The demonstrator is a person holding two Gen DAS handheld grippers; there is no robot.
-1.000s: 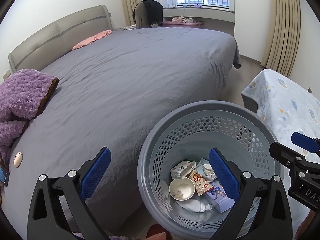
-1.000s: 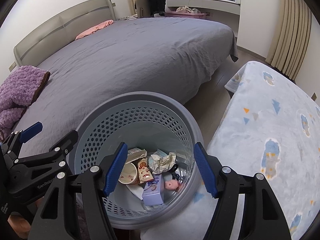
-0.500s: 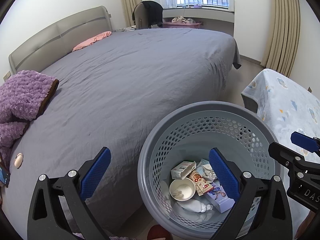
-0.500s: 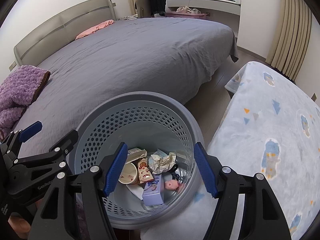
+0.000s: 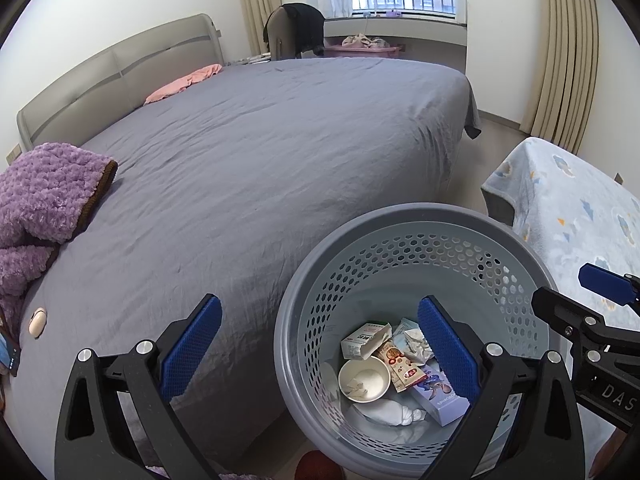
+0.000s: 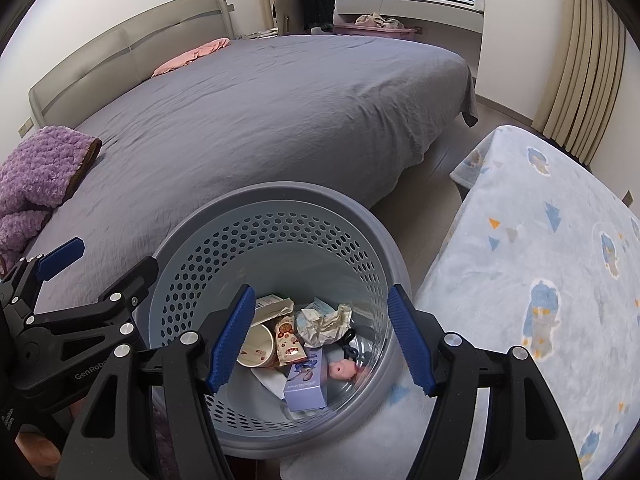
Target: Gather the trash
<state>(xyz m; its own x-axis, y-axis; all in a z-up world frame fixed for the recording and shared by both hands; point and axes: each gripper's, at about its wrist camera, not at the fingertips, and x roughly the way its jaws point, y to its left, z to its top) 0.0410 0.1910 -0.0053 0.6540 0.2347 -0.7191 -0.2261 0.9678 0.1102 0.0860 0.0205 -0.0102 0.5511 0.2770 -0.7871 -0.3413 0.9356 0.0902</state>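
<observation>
A grey perforated trash basket [image 5: 416, 216] stands on the floor beside the bed; it also shows in the right wrist view [image 6: 280, 196]. Inside lie a paper cup [image 5: 364, 380], a small carton [image 5: 364, 342], a snack wrapper [image 5: 400, 364], crumpled paper [image 6: 324, 322], a purple box [image 6: 306, 384] and a pink toy [image 6: 340, 370]. My left gripper [image 5: 320, 352] is open and empty above the basket's left rim. My right gripper [image 6: 320, 344] is open and empty over the basket's inside.
A large bed with a grey sheet [image 5: 260, 152] fills the left and middle. A purple fleece [image 5: 44, 200] and a small beige object [image 5: 38, 322] lie on it. A low surface under a light blue blanket [image 6: 540, 280] stands to the right.
</observation>
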